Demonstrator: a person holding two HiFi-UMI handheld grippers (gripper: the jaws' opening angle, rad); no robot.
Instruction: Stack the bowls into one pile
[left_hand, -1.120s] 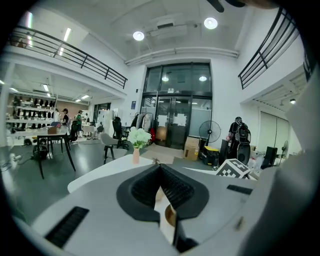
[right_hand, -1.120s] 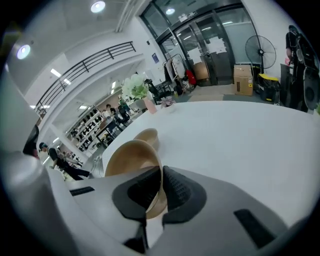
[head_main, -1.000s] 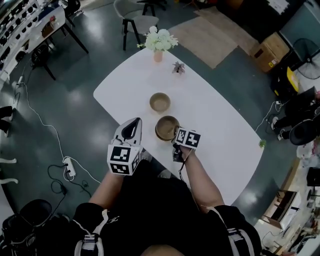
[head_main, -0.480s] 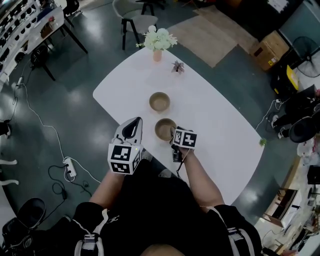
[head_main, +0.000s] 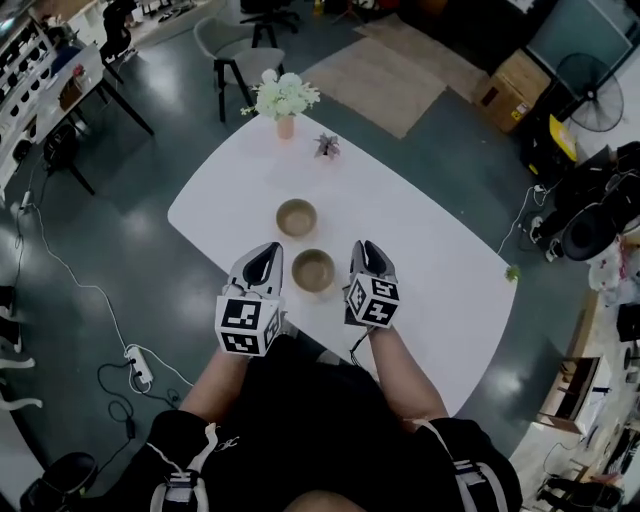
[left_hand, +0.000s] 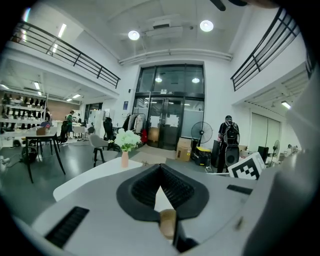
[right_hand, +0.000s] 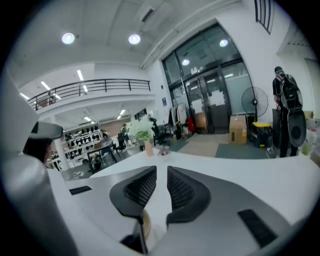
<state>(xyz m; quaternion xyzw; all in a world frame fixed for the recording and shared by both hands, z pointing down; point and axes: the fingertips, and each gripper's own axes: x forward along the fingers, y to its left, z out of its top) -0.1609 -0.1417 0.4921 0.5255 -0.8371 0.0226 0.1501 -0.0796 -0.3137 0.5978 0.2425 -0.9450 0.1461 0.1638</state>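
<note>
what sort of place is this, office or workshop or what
Probably a large open workspace or showroom, not a home: a high hall with a mezzanine railing, tall glass entrance doors, and cardboard boxes and a power strip with cables on the bare floor.

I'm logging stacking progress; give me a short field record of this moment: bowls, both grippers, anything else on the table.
bowls: near bowl and far bowl, apart on the white table, not stacked
left gripper: fingers together, empty, left of the near bowl
right gripper: fingers slightly apart, just been closing, nothing between them, right of the near bowl
other: flower vase and small plant at the far end
</note>
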